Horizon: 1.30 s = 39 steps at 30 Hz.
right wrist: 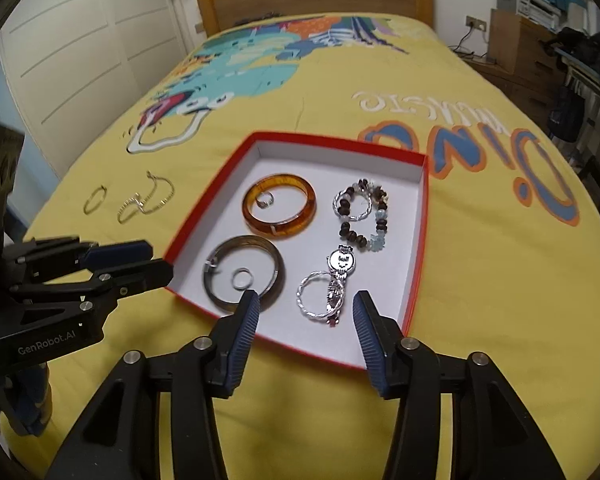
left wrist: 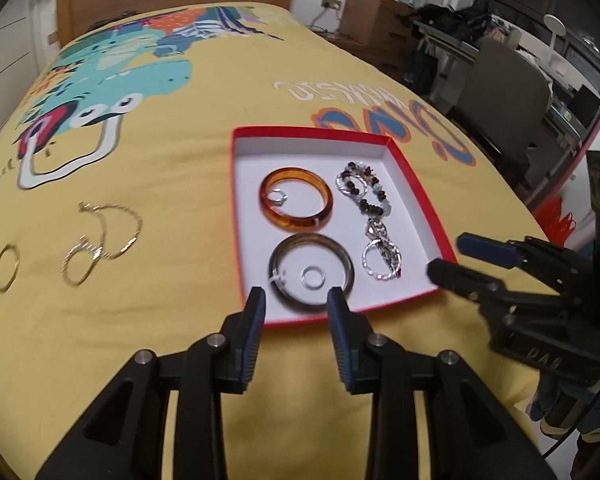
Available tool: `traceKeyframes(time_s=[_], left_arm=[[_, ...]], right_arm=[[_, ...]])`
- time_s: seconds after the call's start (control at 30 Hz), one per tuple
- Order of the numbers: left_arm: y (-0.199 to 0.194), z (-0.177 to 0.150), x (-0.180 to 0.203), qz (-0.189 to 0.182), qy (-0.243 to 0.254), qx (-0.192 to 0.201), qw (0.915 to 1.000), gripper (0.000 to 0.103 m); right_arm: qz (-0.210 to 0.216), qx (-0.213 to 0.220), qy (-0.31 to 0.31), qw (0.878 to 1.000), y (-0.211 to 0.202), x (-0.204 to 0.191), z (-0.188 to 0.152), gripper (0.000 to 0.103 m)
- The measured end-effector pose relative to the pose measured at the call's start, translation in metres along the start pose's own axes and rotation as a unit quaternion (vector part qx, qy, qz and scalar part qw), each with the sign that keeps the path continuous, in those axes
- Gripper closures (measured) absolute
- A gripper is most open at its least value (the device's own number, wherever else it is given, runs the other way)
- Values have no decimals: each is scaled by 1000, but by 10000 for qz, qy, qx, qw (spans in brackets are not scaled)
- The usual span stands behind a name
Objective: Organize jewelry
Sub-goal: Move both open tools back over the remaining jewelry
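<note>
Both my tongs hang over the near edge of the red box [right wrist: 423,216] — left gripper [left wrist: 296,300] and right gripper [right wrist: 304,304] each with jaws apart, nothing between the pads. Ahead of them, inside the box: amber bangle [right wrist: 279,211], dark bangle [right wrist: 244,276], beaded bracelet [right wrist: 364,216], silver hoops. Gold hoops [left wrist: 100,248] lie on the yellow bedspread [left wrist: 180,216] — well off to my left tong's left.

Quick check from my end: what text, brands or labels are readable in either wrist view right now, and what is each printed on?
"GenRobot.AI" on the body of the left claw.
"DAB", as it seems to read, on the body of the right claw.
"Dino" in large blue and orange letters, upside down, on the yellow bedspread.
The white word above "Dino": too blurred to read.
The watch face markings: too small to read.
</note>
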<state>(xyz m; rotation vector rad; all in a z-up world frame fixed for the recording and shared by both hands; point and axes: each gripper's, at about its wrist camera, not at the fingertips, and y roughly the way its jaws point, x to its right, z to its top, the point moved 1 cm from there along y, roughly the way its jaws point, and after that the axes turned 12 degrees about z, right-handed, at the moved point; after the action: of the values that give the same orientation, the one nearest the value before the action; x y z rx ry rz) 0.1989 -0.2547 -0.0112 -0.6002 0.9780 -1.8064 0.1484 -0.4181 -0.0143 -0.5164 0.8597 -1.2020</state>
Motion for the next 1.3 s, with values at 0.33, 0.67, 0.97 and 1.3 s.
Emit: traceKeyframes(time_s=[0.33,0.67,0.97,1.3], left_arm=[[-72,-47,-31,395,-256,269,9985,72],[-134,-91,-75,1147,-619,586,9897,64],[-184,-119,-106,1596,-990,931,9778,64],[-210,-135,-112,1725,-1101,1192,9715,64]], right_arm=[[136,319,111,9993,-41,-50,-20,50],[408,462,-128,9980,-66,-112,-45,46],[483,693,-142,9963,-87,-157,-66,46],[373,1037,-217,9937,-106,-187,-78,32]])
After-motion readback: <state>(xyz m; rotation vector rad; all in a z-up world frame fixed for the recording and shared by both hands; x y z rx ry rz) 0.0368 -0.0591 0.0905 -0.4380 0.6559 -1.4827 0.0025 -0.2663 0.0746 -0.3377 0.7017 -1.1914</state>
